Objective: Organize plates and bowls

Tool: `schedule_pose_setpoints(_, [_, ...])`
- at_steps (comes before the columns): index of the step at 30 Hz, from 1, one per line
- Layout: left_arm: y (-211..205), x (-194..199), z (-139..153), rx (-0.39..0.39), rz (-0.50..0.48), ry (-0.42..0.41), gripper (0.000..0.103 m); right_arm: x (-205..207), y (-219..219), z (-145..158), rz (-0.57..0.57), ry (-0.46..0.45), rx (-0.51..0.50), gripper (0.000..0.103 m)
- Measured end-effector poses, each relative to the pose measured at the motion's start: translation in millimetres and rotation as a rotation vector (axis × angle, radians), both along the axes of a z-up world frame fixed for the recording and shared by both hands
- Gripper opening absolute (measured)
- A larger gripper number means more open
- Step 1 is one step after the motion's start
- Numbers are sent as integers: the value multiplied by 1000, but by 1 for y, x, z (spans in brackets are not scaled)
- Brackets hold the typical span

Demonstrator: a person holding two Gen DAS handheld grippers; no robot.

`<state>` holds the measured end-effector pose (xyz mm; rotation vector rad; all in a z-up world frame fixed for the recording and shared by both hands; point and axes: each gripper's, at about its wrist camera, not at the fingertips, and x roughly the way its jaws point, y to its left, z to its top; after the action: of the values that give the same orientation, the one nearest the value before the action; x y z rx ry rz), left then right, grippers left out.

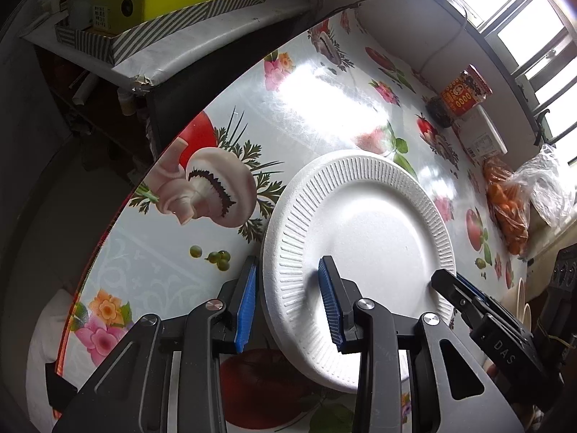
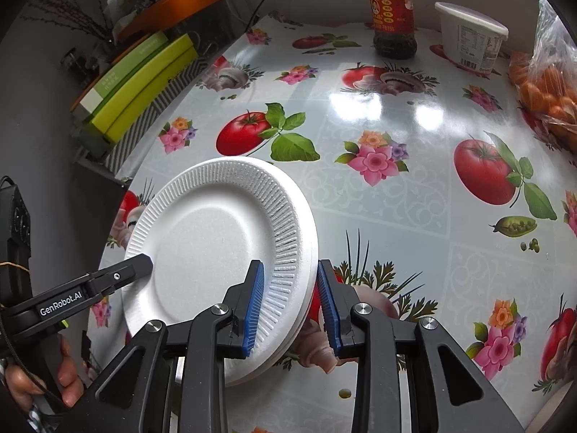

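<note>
Left gripper [image 1: 288, 305] straddling foam plates' [image 1: 364, 238] rim, jaws apart, no squeeze | right gripper [image 2: 290, 305] ditto on opposite rim | stack on tablecloth [image 2: 378, 198], plate count hard to make out

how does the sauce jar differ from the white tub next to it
The sauce jar is glass with dark contents and a red label; the white tub is opaque plastic with a small printed label. The jar is taller and narrower, the tub squat and wider. Both stand upright at the table's far edge.
</note>
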<state>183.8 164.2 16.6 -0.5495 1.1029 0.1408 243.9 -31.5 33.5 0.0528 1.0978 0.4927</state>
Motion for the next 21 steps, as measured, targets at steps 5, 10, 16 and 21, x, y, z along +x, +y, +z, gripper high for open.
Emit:
schedule_pose_setpoints(5, [-12,4,-2,1,-20,3,35,0,-13,0,-19,-3,0,30])
schedule_pose_setpoints(10, [-24,9,-2,3,-45,4,35,1,-27,0,-43,-5,-2,30])
schedule_pose_setpoints(16, [-38,14,-4,2,-70,2,35,1,-42,-1,-69,-6,-5,30])
schedule_pose_setpoints(21, [-46,16,-3,5,-87,-1,35,2,-51,-2,-82,-8,-10,30])
